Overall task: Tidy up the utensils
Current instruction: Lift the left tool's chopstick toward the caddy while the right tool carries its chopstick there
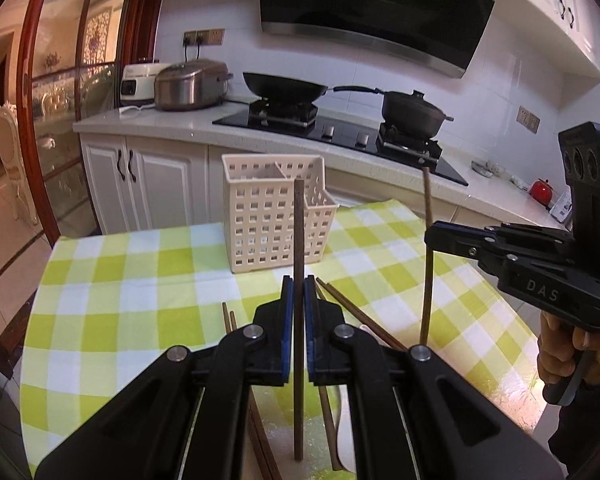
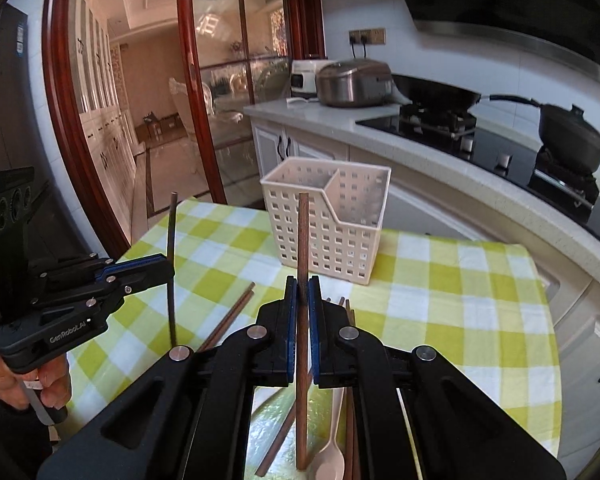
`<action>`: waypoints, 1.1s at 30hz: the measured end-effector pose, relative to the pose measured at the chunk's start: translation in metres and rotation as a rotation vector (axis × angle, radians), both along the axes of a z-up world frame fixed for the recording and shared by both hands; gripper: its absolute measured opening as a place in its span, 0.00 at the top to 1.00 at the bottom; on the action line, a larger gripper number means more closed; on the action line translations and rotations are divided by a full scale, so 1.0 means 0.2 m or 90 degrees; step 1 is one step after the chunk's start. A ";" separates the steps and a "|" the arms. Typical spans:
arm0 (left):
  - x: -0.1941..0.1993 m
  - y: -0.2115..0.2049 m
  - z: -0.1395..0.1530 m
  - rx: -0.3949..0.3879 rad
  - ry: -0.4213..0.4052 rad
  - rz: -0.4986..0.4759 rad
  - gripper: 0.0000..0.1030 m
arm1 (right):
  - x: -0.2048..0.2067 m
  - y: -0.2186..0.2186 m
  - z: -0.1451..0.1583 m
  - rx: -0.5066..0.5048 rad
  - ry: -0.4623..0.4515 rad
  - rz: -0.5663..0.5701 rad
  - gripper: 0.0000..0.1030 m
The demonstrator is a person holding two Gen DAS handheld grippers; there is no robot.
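A cream slotted utensil holder (image 1: 278,216) with two compartments stands empty on the green checked tablecloth; it also shows in the right wrist view (image 2: 332,220). My left gripper (image 1: 299,292) is shut on an upright brown chopstick (image 1: 299,240). My right gripper (image 2: 302,292) is shut on another upright chopstick (image 2: 302,240). Each gripper shows in the other's view: the right one (image 1: 432,236) holding its chopstick (image 1: 428,280), the left one (image 2: 168,264) holding its chopstick (image 2: 172,300). More chopsticks (image 2: 230,318) and a cream spoon (image 2: 332,452) lie on the cloth below the grippers.
The table (image 1: 140,280) stands in front of a kitchen counter (image 1: 180,124) with a rice cooker (image 1: 192,84), a wok (image 1: 284,86) and a black pot (image 1: 412,114) on the hob. A glass door with a red frame (image 2: 188,80) is to the left.
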State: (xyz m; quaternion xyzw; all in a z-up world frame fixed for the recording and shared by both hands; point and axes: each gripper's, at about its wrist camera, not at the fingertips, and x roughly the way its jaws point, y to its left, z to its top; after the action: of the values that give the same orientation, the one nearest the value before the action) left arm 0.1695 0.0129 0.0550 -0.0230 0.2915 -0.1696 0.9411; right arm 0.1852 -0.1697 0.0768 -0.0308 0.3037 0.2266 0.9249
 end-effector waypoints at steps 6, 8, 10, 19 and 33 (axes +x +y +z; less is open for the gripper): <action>-0.04 0.00 0.03 0.002 -0.012 -0.002 0.95 | -0.08 -0.02 0.03 0.003 -0.016 -0.001 0.94; -0.05 0.00 0.04 0.001 -0.016 -0.002 0.95 | -0.10 -0.03 0.05 0.004 -0.021 -0.003 0.94; -0.05 0.00 0.06 0.000 -0.022 -0.002 0.95 | -0.11 -0.03 0.06 0.005 -0.026 -0.002 0.94; 0.00 0.01 0.10 -0.004 -0.024 -0.001 0.95 | -0.09 -0.05 0.12 0.010 -0.036 -0.009 0.95; 0.18 -0.01 0.48 0.017 -0.075 -0.012 0.95 | 0.22 -0.06 0.43 0.017 -0.066 -0.029 0.95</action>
State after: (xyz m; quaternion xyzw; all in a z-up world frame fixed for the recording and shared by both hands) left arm 0.2059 0.0105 0.1501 0.0021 0.2381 -0.1757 0.9552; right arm 0.2289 -0.1820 0.1626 -0.0232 0.2530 0.2078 0.9446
